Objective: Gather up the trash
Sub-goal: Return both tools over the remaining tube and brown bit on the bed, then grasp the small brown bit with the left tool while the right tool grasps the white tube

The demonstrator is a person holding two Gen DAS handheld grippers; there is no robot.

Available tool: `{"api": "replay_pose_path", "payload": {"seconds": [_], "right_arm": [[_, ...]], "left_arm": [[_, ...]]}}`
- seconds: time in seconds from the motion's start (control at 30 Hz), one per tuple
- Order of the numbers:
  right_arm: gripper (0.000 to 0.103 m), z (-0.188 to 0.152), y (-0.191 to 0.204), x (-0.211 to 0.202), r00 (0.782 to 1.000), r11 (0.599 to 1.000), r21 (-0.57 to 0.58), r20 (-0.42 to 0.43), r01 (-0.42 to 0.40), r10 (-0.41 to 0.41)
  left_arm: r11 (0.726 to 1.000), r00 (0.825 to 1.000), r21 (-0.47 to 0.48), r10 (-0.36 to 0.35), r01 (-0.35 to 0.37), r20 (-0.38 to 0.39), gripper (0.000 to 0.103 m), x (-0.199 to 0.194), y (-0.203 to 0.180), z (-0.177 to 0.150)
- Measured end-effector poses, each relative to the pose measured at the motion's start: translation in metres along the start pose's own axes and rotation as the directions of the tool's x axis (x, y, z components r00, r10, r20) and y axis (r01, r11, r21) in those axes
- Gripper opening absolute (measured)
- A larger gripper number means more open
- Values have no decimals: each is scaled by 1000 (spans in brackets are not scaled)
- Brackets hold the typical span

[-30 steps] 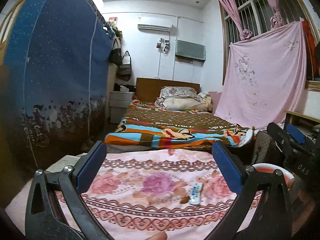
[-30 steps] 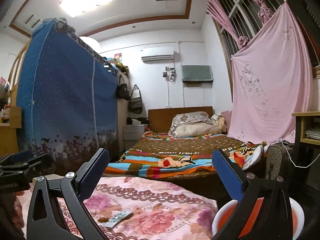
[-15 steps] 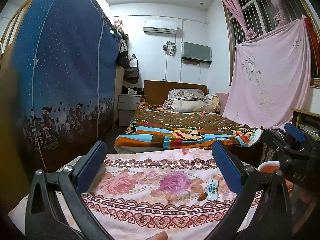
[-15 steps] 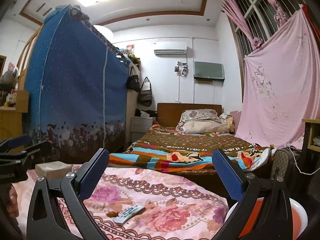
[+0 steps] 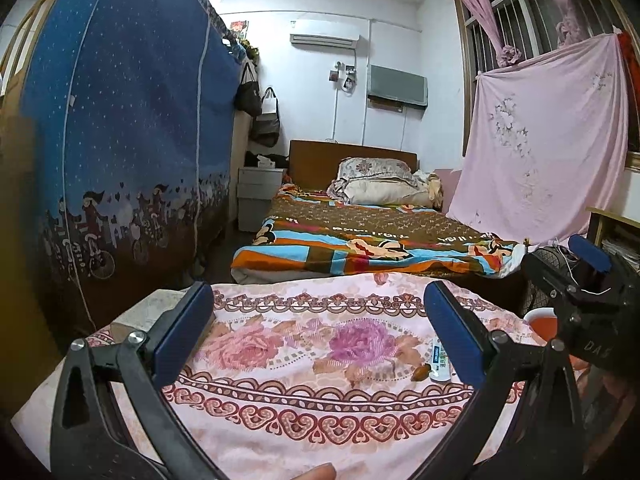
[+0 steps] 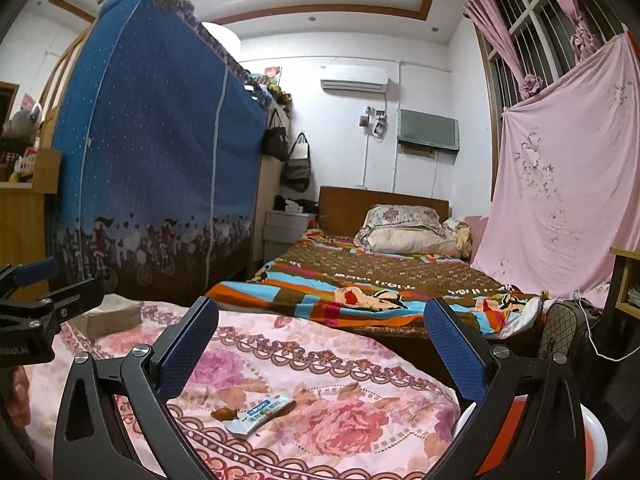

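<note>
2 hand-held grippers, left (image 5: 318, 322) & right (image 6: 320, 338), both spread; 1 wrapper (image 6: 260, 414), 1 brown scrap (image 6: 225, 413) on cloth.

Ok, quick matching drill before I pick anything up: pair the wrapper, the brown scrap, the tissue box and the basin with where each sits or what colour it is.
Things:
1. wrapper
2. brown scrap
3. tissue box
4. basin

Descriptions:
A. far left corner of the flowered cloth
B. white rim, orange inside, off the cloth's right edge
C. white with blue print
D. just left of the wrapper

Pairs: 1-C, 2-D, 3-A, 4-B
</note>
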State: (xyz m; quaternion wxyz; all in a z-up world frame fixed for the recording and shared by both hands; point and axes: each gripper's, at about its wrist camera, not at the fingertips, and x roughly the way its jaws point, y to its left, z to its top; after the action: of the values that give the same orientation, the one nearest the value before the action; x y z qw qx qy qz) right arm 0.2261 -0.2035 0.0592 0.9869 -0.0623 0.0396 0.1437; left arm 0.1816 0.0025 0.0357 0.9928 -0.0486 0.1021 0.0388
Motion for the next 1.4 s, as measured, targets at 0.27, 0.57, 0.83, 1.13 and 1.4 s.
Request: {"api": "replay_pose_path", "payload": {"seconds": [0.27, 0.57, 0.83, 1.13, 1.4], "right_arm": [[103, -2, 3, 7, 999, 1000, -11, -33, -6, 6], [103, -8, -1, 25, 989, 1000, -4, -143, -30, 29], [102, -16, -6, 41, 968, 999, 16, -249, -40, 43], [74, -30, -21, 63, 913, 993, 85, -393, -83, 110], [51, -40, -17, 78, 866, 986, 107, -473, -129, 165]], "left_arm": [[1000, 1000, -3, -6, 6, -8, 92, 2, 1, 0], [999, 996, 8, -32, 33, -87, 92, 19, -4, -3], [996, 975, 17, -83, 88, -205, 89, 39, -9, -9], [966, 894, 41, -221, 257, -390, 55, 69, -32, -22], [935, 787, 29, -281, 354, -549, 17, 98, -52, -36]]}}
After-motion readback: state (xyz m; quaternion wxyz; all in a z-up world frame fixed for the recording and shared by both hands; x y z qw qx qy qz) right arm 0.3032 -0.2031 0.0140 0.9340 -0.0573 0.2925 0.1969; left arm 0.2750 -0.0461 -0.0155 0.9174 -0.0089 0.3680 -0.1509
